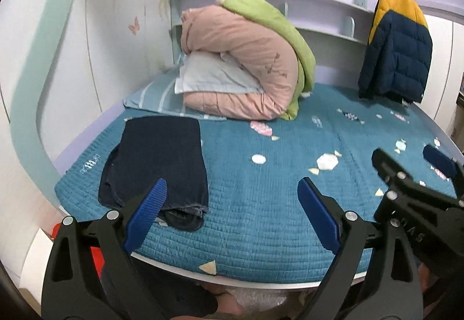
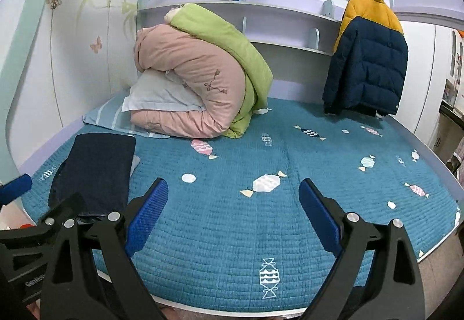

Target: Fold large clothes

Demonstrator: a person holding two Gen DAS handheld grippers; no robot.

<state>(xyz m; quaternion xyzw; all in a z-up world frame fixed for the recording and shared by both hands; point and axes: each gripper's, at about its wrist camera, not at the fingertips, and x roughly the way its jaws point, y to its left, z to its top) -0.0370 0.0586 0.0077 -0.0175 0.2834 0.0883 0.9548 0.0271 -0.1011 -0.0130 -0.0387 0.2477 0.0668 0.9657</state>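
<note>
A dark navy garment (image 1: 156, 157) (image 2: 95, 172) lies folded flat on the left side of the teal bed cover (image 1: 261, 221) (image 2: 232, 233). My left gripper (image 1: 232, 189) hovers over the bed's near edge, open and empty, its left pad just in front of the garment's near end. My right gripper (image 2: 233, 189) is beside it to the right, also open with nothing between its blue pads. Each gripper shows in the other's view: the right gripper (image 1: 403, 154) at the right edge, the left gripper (image 2: 43, 192) at the left edge. A yellow and navy puffer jacket (image 1: 397, 50) (image 2: 368, 59) hangs at the back right.
A rolled pink and green duvet (image 1: 240, 59) (image 2: 197, 82) rests on a pale pillow (image 1: 208, 79) at the back left of the bed. Shelves (image 1: 319, 18) run along the wall behind. A painted wall (image 1: 101, 44) borders the bed's left side.
</note>
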